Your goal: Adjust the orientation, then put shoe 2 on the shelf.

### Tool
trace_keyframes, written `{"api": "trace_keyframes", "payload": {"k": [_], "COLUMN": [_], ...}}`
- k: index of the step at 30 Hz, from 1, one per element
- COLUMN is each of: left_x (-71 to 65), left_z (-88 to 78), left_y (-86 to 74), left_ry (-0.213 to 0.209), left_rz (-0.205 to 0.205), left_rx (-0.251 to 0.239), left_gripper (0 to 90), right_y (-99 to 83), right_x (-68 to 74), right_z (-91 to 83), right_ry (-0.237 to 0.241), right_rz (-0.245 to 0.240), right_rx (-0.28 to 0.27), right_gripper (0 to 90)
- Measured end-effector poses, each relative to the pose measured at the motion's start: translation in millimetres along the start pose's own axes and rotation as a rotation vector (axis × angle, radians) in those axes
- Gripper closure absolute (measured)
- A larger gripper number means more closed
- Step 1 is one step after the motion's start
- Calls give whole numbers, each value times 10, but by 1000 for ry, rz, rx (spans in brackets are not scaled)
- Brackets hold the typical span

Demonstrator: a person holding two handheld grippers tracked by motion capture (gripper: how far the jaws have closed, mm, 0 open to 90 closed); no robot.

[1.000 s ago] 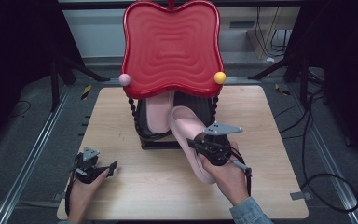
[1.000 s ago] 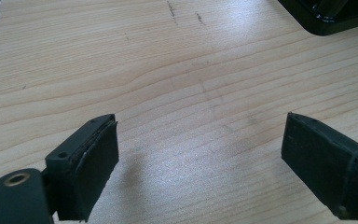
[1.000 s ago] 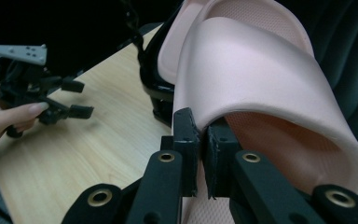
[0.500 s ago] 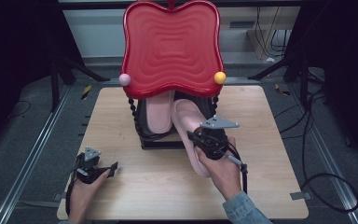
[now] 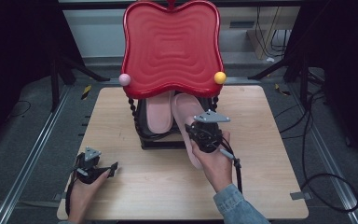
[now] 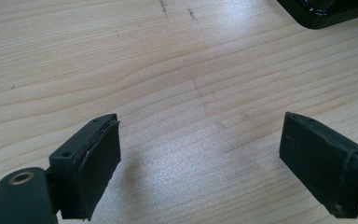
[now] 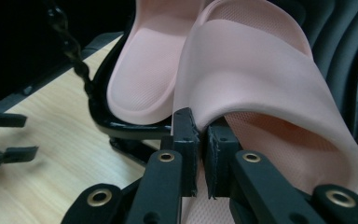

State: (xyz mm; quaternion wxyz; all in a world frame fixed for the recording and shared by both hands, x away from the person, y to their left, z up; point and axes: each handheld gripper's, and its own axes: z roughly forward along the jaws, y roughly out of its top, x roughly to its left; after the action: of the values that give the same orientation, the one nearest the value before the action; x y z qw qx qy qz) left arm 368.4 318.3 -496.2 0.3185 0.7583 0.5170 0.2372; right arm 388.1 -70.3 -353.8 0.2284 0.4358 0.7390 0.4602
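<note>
A pink slipper point(image 5: 186, 109) point(image 7: 261, 70) hangs in my right gripper point(image 5: 196, 127) point(image 7: 200, 135), which is shut on the edge of its strap. The slipper's toe reaches under a red wavy panel point(image 5: 171, 46). It lies beside a second pink slipper point(image 5: 159, 114) point(image 7: 142, 70) that rests on the black stand point(image 5: 142, 135) point(image 7: 107, 123). My left gripper point(image 5: 112, 169) point(image 6: 200, 154) sits low over the bare wood at the table's front left. Its jaws are wide apart with nothing between them.
The red panel carries a pink ball point(image 5: 125, 79) and a yellow ball point(image 5: 220, 77) at its lower corners and covers the back of the stand. Twisted black posts point(image 7: 70, 46) hold it up. The wooden table point(image 5: 261, 177) is edged by metal rails and cables.
My right gripper has carried the slipper forward and a little left, so its toe now lies under the red panel beside the other slipper. The left gripper has stayed put.
</note>
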Motion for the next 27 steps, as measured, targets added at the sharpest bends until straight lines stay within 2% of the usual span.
{"api": "trace_keyframes", "payload": {"k": [5, 18, 23, 27], "left_x": [8, 9, 17, 20], "left_z": [-4, -8, -7, -6], "left_y": [-1, 0, -3, -4], "left_ry": [-1, -2, -6, -6], "left_rz": [-1, -2, -6, -9], "left_rx": [2, 2, 1, -1], "left_gripper": [121, 125, 126, 126], "right_y": [31, 52, 105, 144], "right_x": [2, -4, 62, 92], "right_z": [78, 232, 391, 509], "right_ry": [-35, -86, -116, -119], "right_rz": [9, 33, 27, 34], "right_rx": [-7, -8, -3, -3], "right_gripper": [847, 843, 835, 819]}}
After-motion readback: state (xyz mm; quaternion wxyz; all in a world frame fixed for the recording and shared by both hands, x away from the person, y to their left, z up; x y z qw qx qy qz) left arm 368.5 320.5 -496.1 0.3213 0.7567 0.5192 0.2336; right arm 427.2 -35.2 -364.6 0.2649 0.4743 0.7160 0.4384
